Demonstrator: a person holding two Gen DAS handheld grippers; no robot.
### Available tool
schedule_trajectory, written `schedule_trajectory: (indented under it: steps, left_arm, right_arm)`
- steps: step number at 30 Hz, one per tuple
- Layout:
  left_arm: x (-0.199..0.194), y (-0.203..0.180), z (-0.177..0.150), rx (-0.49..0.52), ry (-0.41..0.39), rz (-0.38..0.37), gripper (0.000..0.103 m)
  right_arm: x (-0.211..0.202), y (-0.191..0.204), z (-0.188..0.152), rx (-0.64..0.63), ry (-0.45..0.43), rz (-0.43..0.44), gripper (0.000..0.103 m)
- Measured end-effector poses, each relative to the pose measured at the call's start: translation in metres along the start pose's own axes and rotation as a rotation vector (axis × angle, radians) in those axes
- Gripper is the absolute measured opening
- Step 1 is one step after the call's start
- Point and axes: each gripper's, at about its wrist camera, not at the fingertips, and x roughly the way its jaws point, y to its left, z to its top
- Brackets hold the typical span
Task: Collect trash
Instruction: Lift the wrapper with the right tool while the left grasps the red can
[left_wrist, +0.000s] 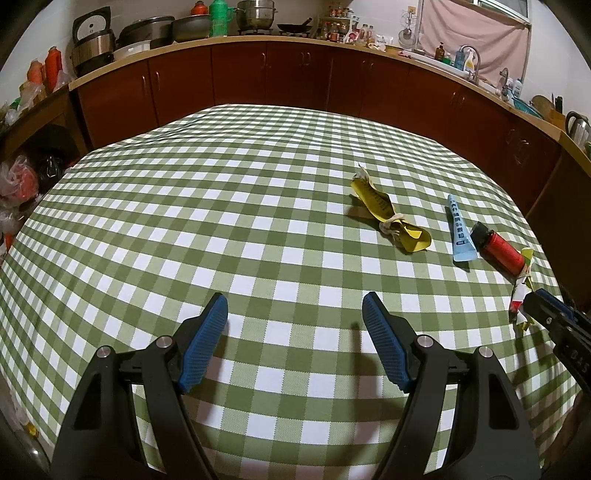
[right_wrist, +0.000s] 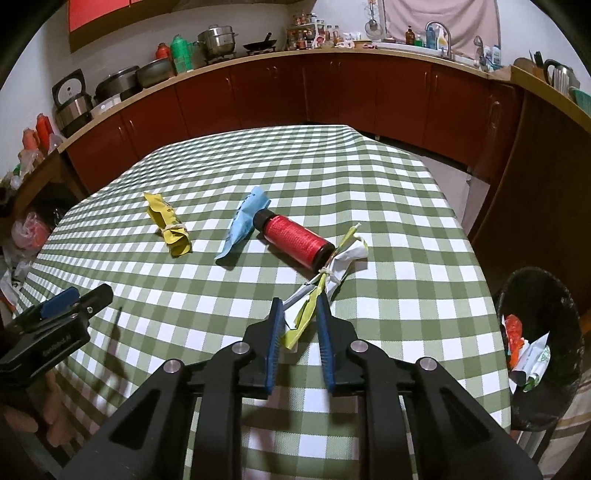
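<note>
Right wrist, tied wrapper (right_wrist: 325, 291) lengthwise between tongs (right_wrist: 297, 304)

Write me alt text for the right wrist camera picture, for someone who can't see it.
The right tongs are shut on a tied white and yellow wrapper on a green checked tablecloth. Beyond lie a red bottle, a blue tube and a yellow wrapper; a black bin with trash stands at the right.
</note>
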Motion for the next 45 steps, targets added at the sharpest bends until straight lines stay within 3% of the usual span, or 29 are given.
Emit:
schedule_trajectory:
  steps: [10,12,14,24,32,45]
  left_arm:
    - [0.002,-0.01,0.001,0.016,0.005,0.001,0.074]
    - [0.002,-0.01,0.001,0.016,0.005,0.001,0.074]
    - [0.002,-0.01,0.001,0.016,0.003,0.003,0.074]
    - [0.005,-0.008,0.006,0.008,0.003,0.003,0.074]
    - [0.009,-0.016,0.01,0.015,0.004,-0.013,0.074]
    - [0.018,-0.045,0.026,0.043,0.003,-0.038,0.074]
  right_arm:
    - [-0.004,-0.007,-0.005,-0.044,0.015,-0.008,0.019]
    - [-0.006,-0.011,-0.005,-0.016,0.009,-0.008,0.026]
    - [-0.006,-0.015,-0.005,0.008,0.005,-0.005,0.043]
    - [0.008,-0.009,0.003,0.025,0.007,-0.032,0.044]
    - [0.008,-0.005,0.005,-0.009,0.008,-0.04,0.016]
    - [-0.002,-0.025,0.014,-0.005,-0.039,-0.022,0.015]
